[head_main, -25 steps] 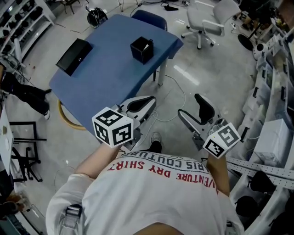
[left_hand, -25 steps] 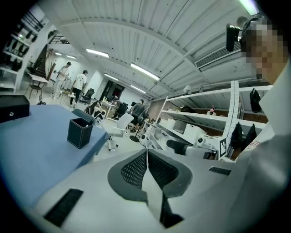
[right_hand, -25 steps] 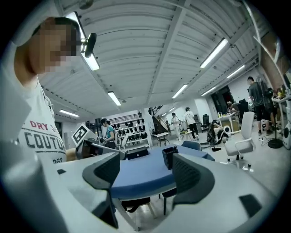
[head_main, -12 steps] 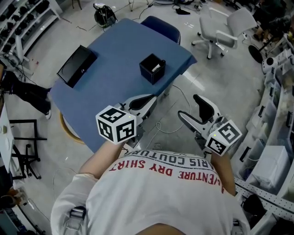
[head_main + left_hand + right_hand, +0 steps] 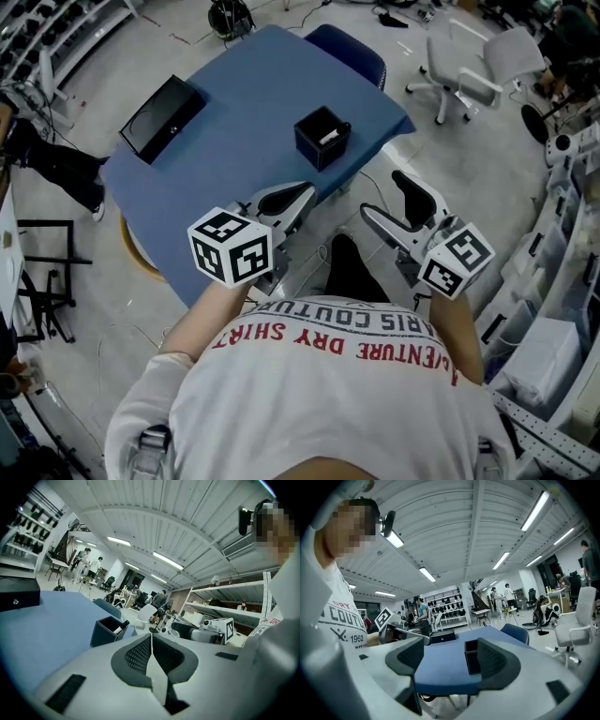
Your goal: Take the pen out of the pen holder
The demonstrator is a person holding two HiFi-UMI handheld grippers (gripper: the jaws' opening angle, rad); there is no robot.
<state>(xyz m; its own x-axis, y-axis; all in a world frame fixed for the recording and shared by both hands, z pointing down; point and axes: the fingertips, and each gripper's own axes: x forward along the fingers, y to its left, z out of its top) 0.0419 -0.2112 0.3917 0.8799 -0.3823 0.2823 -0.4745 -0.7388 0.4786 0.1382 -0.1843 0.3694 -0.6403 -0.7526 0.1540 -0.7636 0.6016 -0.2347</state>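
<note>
A black square pen holder (image 5: pixel 322 137) stands near the right edge of the blue table (image 5: pixel 234 131), with a pen (image 5: pixel 330 135) lying slanted inside it. In the left gripper view the pen holder (image 5: pixel 107 632) is ahead and left, and the pen's dark tip (image 5: pixel 123 625) pokes over the rim. My left gripper (image 5: pixel 302 194) is shut and empty, held over the table's near edge. My right gripper (image 5: pixel 382 195) is open and empty, off the table to the right. The right gripper view shows the pen holder (image 5: pixel 470 658) partly behind one jaw.
A flat black box (image 5: pixel 162 115) lies on the table's far left. A blue chair (image 5: pixel 352 52) stands behind the table and a white office chair (image 5: pixel 478 70) to the right. Shelving (image 5: pixel 562 281) lines the right side. A person's leg (image 5: pixel 56 178) is at the left.
The table and pen holder have drawn nearer and lower in the head view. Both grippers are now closer to the table's edge. Their jaws stand as before.
</note>
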